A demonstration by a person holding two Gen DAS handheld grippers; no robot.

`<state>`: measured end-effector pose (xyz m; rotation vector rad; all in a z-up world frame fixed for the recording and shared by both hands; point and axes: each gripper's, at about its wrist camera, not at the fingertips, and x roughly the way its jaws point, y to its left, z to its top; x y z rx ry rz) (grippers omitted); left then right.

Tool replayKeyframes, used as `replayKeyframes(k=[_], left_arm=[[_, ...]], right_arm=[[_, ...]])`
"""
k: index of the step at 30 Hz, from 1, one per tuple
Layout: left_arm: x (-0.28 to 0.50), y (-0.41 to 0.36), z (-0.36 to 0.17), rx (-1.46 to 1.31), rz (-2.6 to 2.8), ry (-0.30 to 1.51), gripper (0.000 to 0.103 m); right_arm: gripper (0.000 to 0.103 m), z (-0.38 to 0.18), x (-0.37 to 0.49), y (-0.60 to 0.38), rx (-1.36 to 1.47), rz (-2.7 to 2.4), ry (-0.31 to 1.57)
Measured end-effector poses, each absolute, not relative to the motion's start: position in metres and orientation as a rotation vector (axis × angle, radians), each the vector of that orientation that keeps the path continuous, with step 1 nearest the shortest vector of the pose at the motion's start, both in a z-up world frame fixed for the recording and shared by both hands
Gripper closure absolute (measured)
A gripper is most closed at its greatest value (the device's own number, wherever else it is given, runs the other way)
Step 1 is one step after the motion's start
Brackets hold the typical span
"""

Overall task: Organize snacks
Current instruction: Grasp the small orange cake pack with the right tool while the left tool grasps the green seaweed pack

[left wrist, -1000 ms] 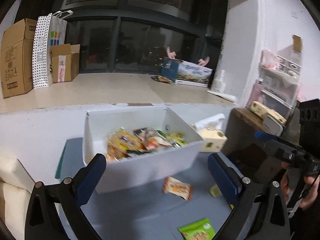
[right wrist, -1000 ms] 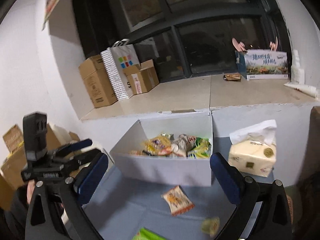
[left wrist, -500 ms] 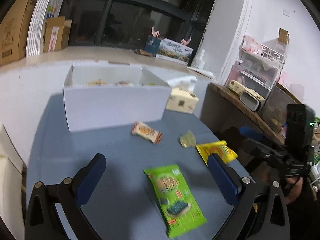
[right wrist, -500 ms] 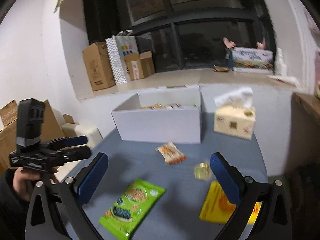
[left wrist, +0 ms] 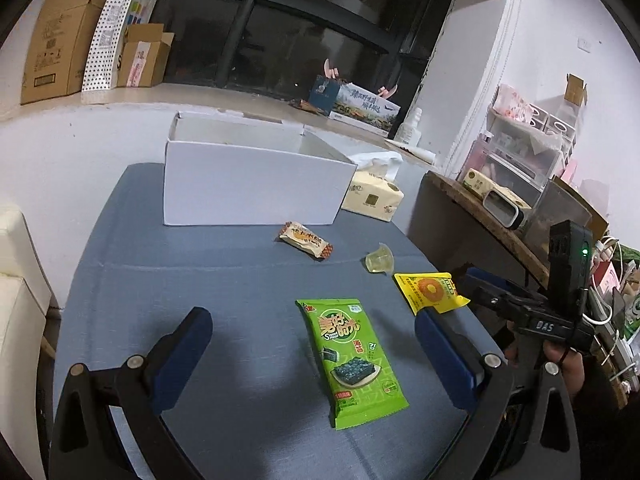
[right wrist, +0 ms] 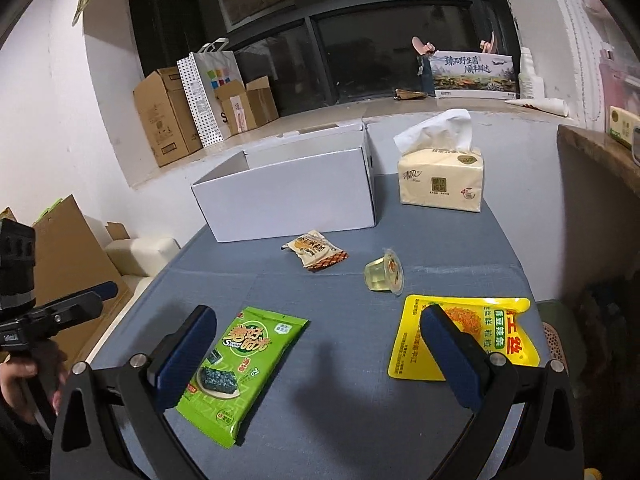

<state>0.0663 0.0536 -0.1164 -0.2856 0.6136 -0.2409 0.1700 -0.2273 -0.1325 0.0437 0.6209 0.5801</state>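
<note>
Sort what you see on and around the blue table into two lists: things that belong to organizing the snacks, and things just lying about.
Belongs to the job:
white box
green seaweed pack
yellow pouch
orange-striped snack
jelly cup

Just lying about:
tissue pack
cardboard boxes
dotted paper bag

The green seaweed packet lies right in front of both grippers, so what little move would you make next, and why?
Probably lower the left gripper onto the green seaweed packet. Its jaws stand wide open and empty, and the packet lies flat on the blue table between its fingers. The white box stands behind. The right gripper is open too, but the packet sits by its left finger.
</note>
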Motion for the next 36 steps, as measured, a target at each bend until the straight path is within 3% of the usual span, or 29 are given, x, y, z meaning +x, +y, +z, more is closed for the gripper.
replayKeyframes(k=[8, 16, 23, 28, 29, 31, 32, 36], left_arm=[[0.055, 0.042, -0.106, -0.272, -0.243, 0.567, 0.000], [0.051, 0.037, -0.108, -0.251, -0.254, 0.562, 0.000], [0.051, 0.040, -0.115, -0.271, -0.256, 0.579, 0.000], [0.053, 0.046, -0.121, -0.291, -0.256, 0.605, 0.000], [0.054, 0.047, -0.123, -0.293, -0.255, 0.616, 0.000], [0.054, 0.047, -0.124, -0.291, -0.256, 0.622, 0.000], [0.055, 0.047, -0.125, -0.288, -0.260, 0.625, 0.000], [0.057, 0.047, -0.130, -0.297, -0.260, 0.644, 0.000]], right_arm=[[0.000, -0.134, 0.194, -0.212, -0.009, 0.598, 0.649], [0.000, -0.149, 0.270, -0.183, -0.060, 0.597, 0.769], [0.000, -0.169, 0.320, -0.101, -0.338, 0.666, 0.852], [0.000, -0.186, 0.351, -0.073, -0.370, 0.683, 0.942], [0.002, -0.189, 0.353, -0.069, -0.385, 0.678, 0.953], [0.019, -0.196, 0.353, -0.063, -0.434, 0.670, 0.963], [0.039, -0.200, 0.354, -0.061, -0.454, 0.666, 0.972], [0.051, -0.200, 0.352, -0.064, -0.425, 0.693, 0.988]])
